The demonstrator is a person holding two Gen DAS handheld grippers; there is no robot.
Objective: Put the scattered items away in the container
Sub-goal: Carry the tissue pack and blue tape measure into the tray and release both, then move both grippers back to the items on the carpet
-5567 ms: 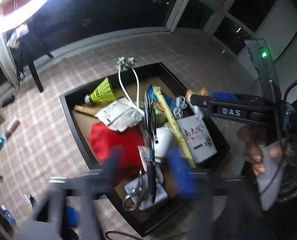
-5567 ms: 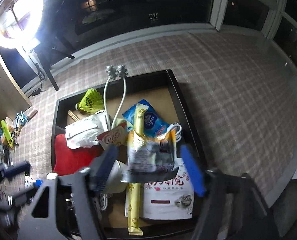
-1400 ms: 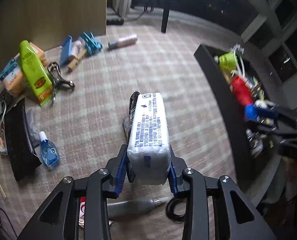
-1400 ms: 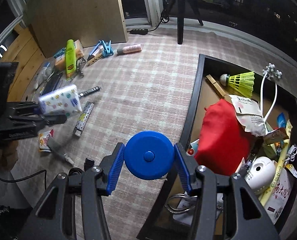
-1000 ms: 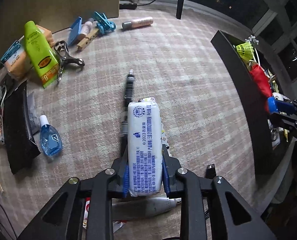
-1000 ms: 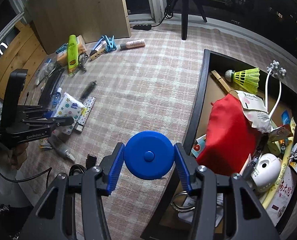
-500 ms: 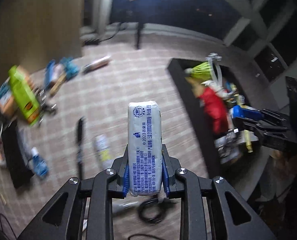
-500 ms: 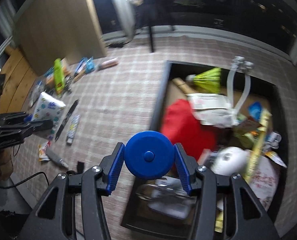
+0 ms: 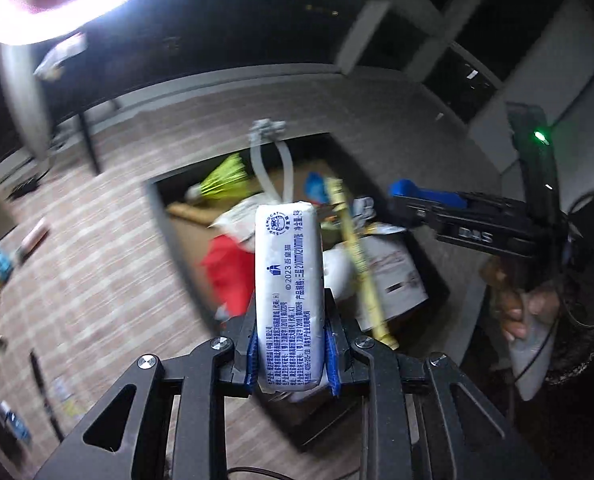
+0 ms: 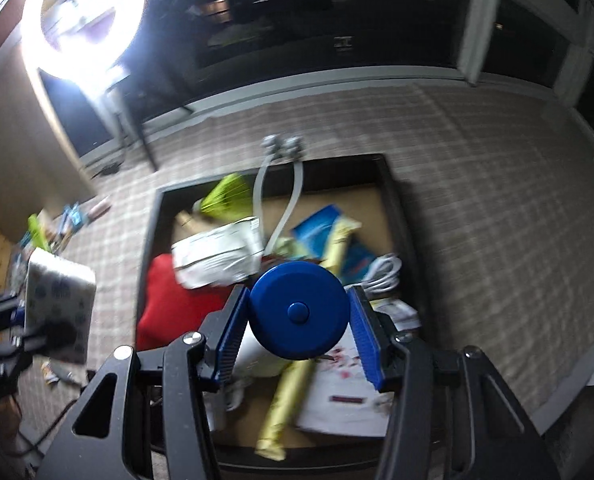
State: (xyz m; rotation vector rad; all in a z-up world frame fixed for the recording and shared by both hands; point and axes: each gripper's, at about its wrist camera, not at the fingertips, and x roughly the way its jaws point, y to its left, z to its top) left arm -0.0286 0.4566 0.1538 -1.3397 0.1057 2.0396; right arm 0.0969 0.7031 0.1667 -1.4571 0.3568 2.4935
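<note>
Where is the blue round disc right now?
In the right wrist view, the blue round disc is clamped in the right gripper, above the black tray by the red cloth.

Bright ring light (image 10: 81, 20), dark windows (image 10: 317, 12)

The tissue pack (image 9: 289, 292) is white with blue print. The round tape measure (image 10: 299, 310) is solid blue. Beige plaid covers the floor (image 10: 497, 200), and the container (image 10: 393, 188) is black.

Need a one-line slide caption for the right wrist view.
Right gripper carries a round blue tape measure above the cluttered black tray.
</note>
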